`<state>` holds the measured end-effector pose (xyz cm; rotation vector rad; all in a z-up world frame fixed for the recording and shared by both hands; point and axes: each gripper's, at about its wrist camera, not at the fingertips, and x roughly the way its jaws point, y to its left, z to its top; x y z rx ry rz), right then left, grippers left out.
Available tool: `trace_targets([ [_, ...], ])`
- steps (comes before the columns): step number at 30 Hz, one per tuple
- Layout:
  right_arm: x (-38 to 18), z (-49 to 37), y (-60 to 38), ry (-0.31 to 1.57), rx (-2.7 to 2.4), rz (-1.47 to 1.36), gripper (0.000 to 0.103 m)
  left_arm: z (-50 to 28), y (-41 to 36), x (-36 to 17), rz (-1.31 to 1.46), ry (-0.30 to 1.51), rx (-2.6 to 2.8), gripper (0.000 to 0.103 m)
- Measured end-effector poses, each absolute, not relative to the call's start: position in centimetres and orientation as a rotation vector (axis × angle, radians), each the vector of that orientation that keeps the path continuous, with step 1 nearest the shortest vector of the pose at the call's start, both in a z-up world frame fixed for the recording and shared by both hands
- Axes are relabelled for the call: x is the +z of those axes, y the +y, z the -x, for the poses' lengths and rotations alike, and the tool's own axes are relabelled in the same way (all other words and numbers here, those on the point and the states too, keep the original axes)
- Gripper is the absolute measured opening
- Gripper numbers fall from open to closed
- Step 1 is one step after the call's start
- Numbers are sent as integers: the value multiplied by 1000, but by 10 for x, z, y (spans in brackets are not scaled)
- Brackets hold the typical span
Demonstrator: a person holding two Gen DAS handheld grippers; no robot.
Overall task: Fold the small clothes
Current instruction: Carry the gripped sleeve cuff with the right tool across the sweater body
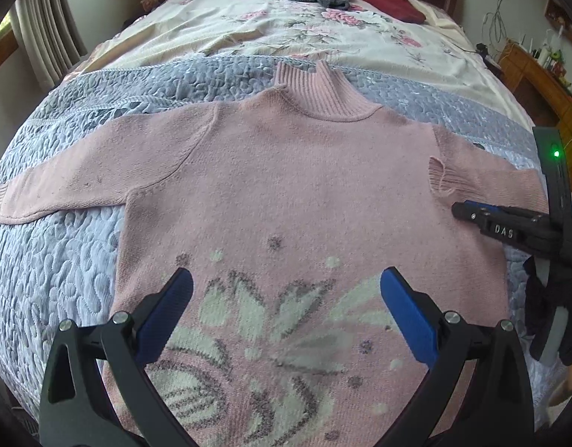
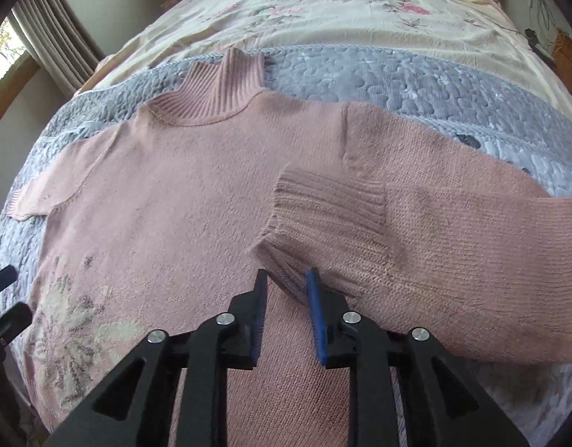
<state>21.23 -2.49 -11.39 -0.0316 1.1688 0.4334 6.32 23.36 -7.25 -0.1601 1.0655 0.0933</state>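
On the blue-grey quilted bedspread (image 1: 62, 279), the pink knit sweater (image 1: 286, 171) lay flat, front up, its ribbed collar (image 1: 315, 89) towards the floral sheet (image 1: 286, 33). The right sleeve (image 2: 453, 231) was doubled back across the chest, its ribbed cuff (image 2: 323, 205) resting on the body. The right gripper (image 2: 286, 287) stood with its fingers narrow about the cuff's near edge; whether they truly pinched the knit could not be told. The left gripper (image 1: 286, 290) hovered with fingers wide over the flower pattern (image 1: 271, 335), holding nothing. The left sleeve (image 1: 62, 182) lay stretched out sideways, unfolded. To do this step well, the cuff would best be laid square and flat, clear of the hem, and let go without dragging the loose knit. The left sleeve would then want a matching fold, gripped at its cuff.
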Motion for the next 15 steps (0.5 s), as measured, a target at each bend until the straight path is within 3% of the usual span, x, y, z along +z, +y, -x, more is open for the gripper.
trace_targets([
  [12, -89, -151, -158, 1101, 333, -271, 25, -160, 131, -100, 291, 1229, -253, 99],
  [15, -90, -137, -175, 1097, 314, -264, 26, -184, 110, -121, 312, 1290, -271, 92],
])
